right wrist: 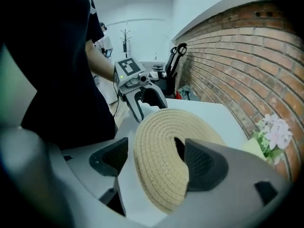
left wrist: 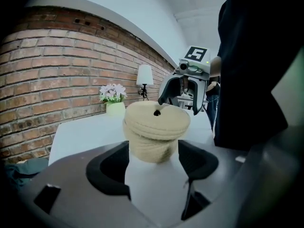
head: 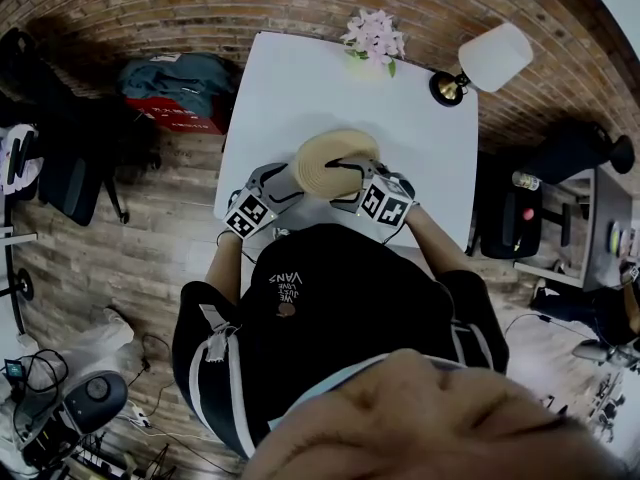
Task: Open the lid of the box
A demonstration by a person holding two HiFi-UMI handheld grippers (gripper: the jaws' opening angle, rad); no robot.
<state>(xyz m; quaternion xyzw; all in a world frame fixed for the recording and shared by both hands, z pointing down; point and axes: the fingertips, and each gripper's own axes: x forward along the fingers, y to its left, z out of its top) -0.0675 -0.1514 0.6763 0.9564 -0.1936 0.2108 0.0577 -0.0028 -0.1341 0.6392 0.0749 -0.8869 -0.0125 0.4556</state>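
Two grippers are held with jaws spread. "VANS" is printed on the person's black shirt (head: 330, 308). On the white table (head: 300, 98), the woven rope box (left wrist: 152, 148) stands between the left gripper's (left wrist: 153, 161) jaws, unclamped. Its lid (right wrist: 161, 151), resting on top, lies between the right gripper's (right wrist: 159, 163) parted jaws. Flowers (head: 373, 36) and a lamp (head: 490, 60) are set at the far edge.

Box (left wrist: 152, 148), lid (right wrist: 161, 160) rough woven rope, seemingly; table (head: 300, 98) matt.
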